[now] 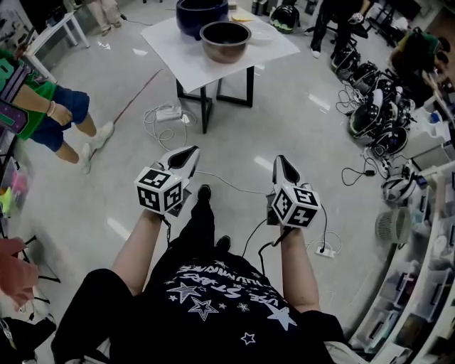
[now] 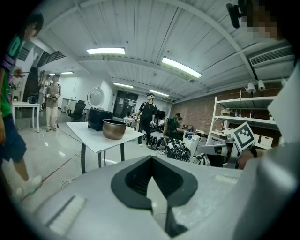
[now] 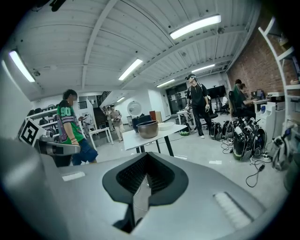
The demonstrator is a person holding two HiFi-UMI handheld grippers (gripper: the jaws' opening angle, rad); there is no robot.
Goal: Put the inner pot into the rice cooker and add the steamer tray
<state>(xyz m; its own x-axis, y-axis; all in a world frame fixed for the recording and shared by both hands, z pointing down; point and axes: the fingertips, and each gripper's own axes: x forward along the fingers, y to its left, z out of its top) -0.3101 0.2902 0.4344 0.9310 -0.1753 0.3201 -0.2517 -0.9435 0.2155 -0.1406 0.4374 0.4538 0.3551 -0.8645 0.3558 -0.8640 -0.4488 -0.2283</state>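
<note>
The inner pot [image 1: 225,40] is standing upright near the middle of the white bench [image 1: 190,70], mouth up, showing only bare dark metal inside. The dark blue rice cooker [image 1: 202,14] is sitting just behind it toward the far edge. Its top is running out of the head view, so what it is holding cannot be told. A pale, shallow steamer tray [image 1: 261,32] is lying just beside the pot, toward the bench's right corner. The near corner and near edges of the bench are lying bare.

A wide stretch of glossy floor [image 1: 284,121] is lying open between the bench and the person. White cables and a power strip [image 1: 169,112] are trailing on it by the bench's legs. A row of other cookers [image 1: 370,106] with their cords is crowding the floor along the right. A person in a green shirt [image 1: 43,106] is standing well off to the left.

The left gripper [image 1: 190,151] and right gripper [image 1: 282,162] are hanging side by side in front of the person, well apart from the bench and tilting slightly downward. Each is keeping its jaws pressed together at the tips, with nothing between them.
</note>
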